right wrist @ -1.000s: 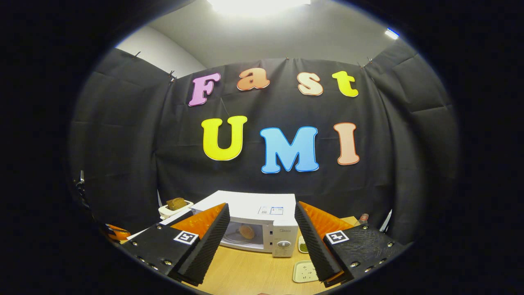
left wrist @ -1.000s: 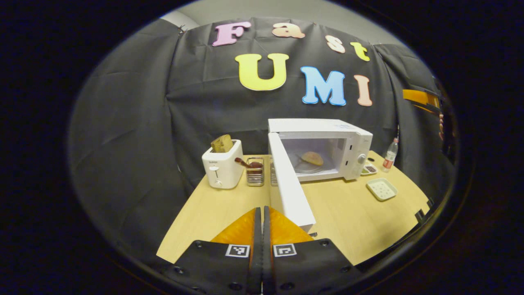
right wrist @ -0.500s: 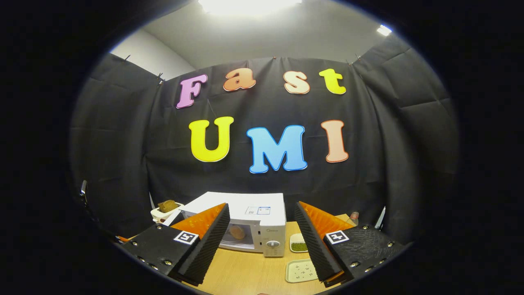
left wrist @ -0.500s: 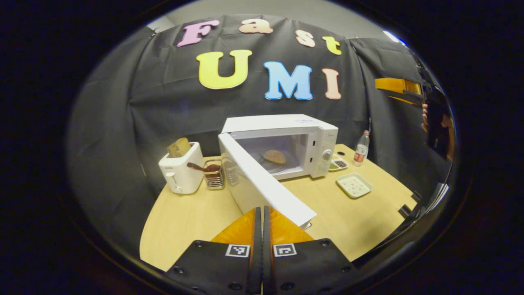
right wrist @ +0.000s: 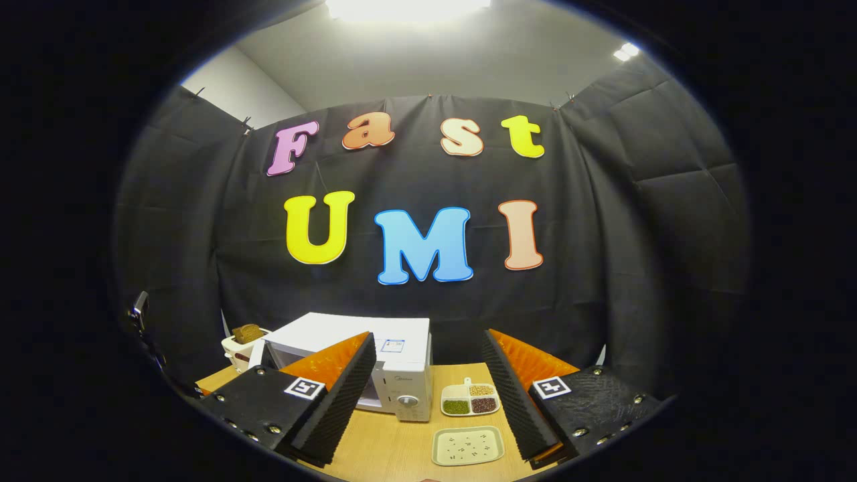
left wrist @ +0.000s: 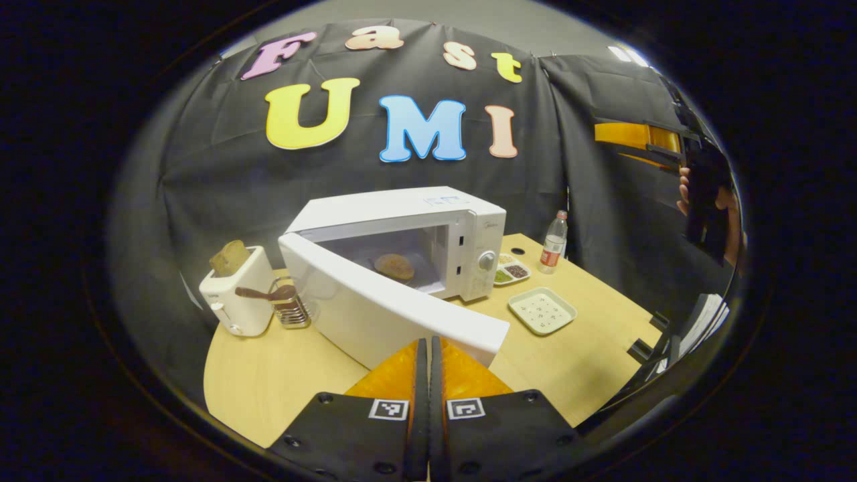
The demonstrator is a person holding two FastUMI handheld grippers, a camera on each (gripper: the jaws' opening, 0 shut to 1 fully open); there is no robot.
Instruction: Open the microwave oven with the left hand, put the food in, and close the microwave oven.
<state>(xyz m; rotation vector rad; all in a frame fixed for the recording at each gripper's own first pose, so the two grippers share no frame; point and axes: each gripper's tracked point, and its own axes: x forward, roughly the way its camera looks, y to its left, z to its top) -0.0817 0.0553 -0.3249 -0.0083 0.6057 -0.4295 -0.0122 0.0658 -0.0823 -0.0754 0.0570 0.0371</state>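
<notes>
Left gripper view: left gripper (left wrist: 429, 348) at bottom centre, its fingers (left wrist: 420, 375) pressed together with nothing between them, tips just before the outer face of the microwave door (left wrist: 381, 304). The door stands partly open, hinged at the left of the microwave oven (left wrist: 428, 221) on the table (left wrist: 281, 381). The food (left wrist: 394, 266), a flat round piece, lies inside the cavity, well beyond the fingertips. A toaster (left wrist: 238, 298) and a utensil rack (left wrist: 291, 308) stand left of the oven; a sectioned dish (left wrist: 512, 271), a bottle (left wrist: 553, 242) and a square tray (left wrist: 542, 310) stand to its right. Right gripper view: right gripper (right wrist: 428, 388), fingers spread wide and empty, held apart from the oven.
</notes>
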